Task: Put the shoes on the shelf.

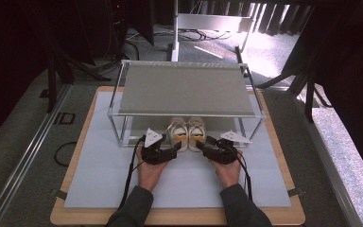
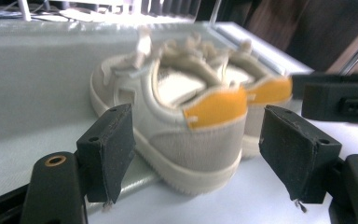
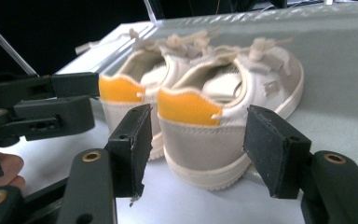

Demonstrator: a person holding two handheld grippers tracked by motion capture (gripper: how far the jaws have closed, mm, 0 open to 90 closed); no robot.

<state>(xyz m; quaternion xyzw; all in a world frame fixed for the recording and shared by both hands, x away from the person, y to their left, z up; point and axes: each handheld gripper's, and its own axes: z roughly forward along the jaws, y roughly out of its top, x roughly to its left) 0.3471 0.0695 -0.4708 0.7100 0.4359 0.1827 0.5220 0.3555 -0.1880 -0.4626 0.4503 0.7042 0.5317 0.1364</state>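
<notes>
A pair of small white shoes with orange heel tabs stands side by side under a low shelf, heels toward me. In the high view the left shoe (image 1: 178, 135) and the right shoe (image 1: 197, 135) sit between the two grippers. My left gripper (image 1: 174, 150) is open just behind the left shoe. In its own view the left gripper (image 2: 200, 144) has its jaws on either side of the left shoe's (image 2: 186, 126) heel, not touching it. My right gripper (image 1: 203, 143) (image 3: 203, 142) is open the same way around the right shoe's (image 3: 214, 121) heel.
A metal-framed shelf (image 1: 184, 90) with a grey top spans the back half of the white mat (image 1: 184, 184), its front legs either side of the shoes. The mat lies on a wooden board (image 1: 75, 165). Cables trail from both grippers toward the near edge.
</notes>
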